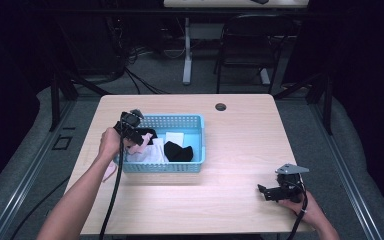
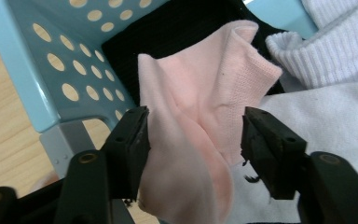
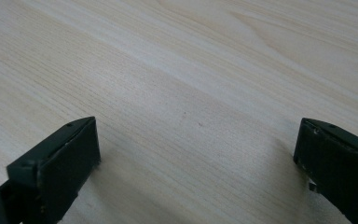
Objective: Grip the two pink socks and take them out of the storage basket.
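Observation:
A light blue perforated basket stands on the left half of the wooden table with several socks in it. My left gripper reaches over the basket's left end. In the left gripper view the gripper is open, its jaws either side of a pink sock that lies on black fabric and a white cloth. The pink sock also hangs partly over the rim. My right gripper rests near the table's front right, open over bare wood.
A ribbed white sock lies beside the pink one, and a black sock sits mid-basket. A cable hole is at the table's far edge. A chair and a table leg stand beyond.

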### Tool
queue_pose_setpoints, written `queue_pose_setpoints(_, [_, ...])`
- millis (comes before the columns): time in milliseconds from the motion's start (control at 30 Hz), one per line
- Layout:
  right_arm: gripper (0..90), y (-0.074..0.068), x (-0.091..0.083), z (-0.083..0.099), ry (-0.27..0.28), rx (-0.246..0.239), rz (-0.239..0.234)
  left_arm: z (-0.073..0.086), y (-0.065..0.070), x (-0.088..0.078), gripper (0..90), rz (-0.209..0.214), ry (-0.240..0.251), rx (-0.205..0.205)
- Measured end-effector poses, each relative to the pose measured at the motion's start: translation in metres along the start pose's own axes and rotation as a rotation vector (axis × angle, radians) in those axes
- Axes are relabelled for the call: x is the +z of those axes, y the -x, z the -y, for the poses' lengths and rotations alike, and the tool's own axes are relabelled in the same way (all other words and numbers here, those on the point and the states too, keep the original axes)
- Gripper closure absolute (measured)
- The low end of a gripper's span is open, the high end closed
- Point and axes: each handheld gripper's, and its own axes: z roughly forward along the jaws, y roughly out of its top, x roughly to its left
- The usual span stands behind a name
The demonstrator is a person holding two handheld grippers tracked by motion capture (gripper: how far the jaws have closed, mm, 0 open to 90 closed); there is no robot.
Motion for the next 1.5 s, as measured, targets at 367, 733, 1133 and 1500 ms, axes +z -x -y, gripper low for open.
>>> queue_pose_setpoints(367, [0.0, 0.0, 0.0, 0.0, 0.0, -0.001, 0.002, 0.002, 0.001, 0.006, 83.9, -0.034, -0.027, 0.0])
queue_pose_setpoints(733, [0.0, 0.0, 0.0, 0.0, -0.001, 0.0, 0.0, 0.005, -0.002, -0.017, 87.3, 0.056, 0.026, 0.015])
queue_pose_setpoints(1133, [0.0, 0.0, 0.0, 0.0, -0.001, -0.002, 0.001, -0.002, 0.0, -0.052, 87.4, 0.114, 0.084, 0.043])
queue_pose_setpoints(1500, [0.0, 0.0, 0.0, 0.0, -0.003, -0.003, 0.007, -0.009, -0.005, -0.087, 87.6, 0.133, 0.134, 0.059])
